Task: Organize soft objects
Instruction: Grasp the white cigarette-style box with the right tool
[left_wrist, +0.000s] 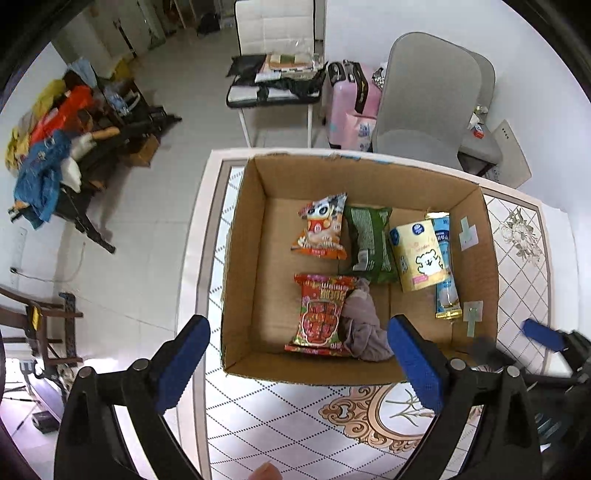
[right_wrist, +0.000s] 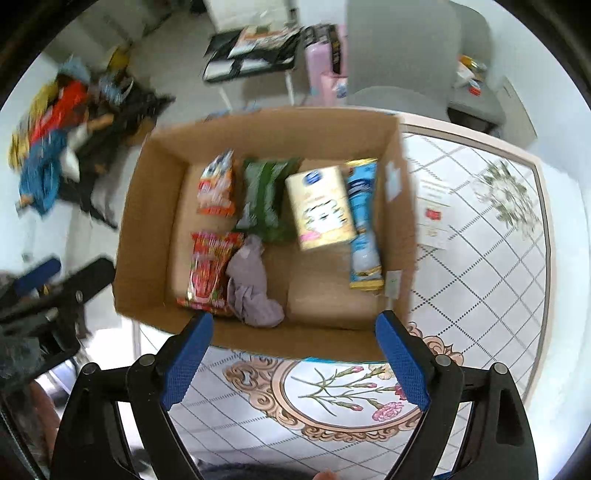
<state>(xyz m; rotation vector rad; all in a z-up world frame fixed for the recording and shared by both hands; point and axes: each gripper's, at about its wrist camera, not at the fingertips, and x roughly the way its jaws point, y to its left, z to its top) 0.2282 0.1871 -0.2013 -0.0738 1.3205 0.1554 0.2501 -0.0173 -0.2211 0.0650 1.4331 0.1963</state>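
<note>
**Ana:** Left wrist view first: the left gripper (left_wrist: 299, 360) has its jaws spread wide with nothing between them, above the near wall of the cardboard box (left_wrist: 255, 221). The right gripper (right_wrist: 295, 358) is spread and empty too.

**Ben:** Nearest inside lies the grey cloth (left_wrist: 364, 325), crumpled against the red snack bag (left_wrist: 321, 314).

**Ana:** Limp and light, I'd guess; pinch a raised fold.

**Ben:** Farther back, the orange packet (left_wrist: 323, 227), green bag (left_wrist: 369, 243) and yellow pack (left_wrist: 417, 254) probably crinkle and slide; take them by a sealed edge.
</note>
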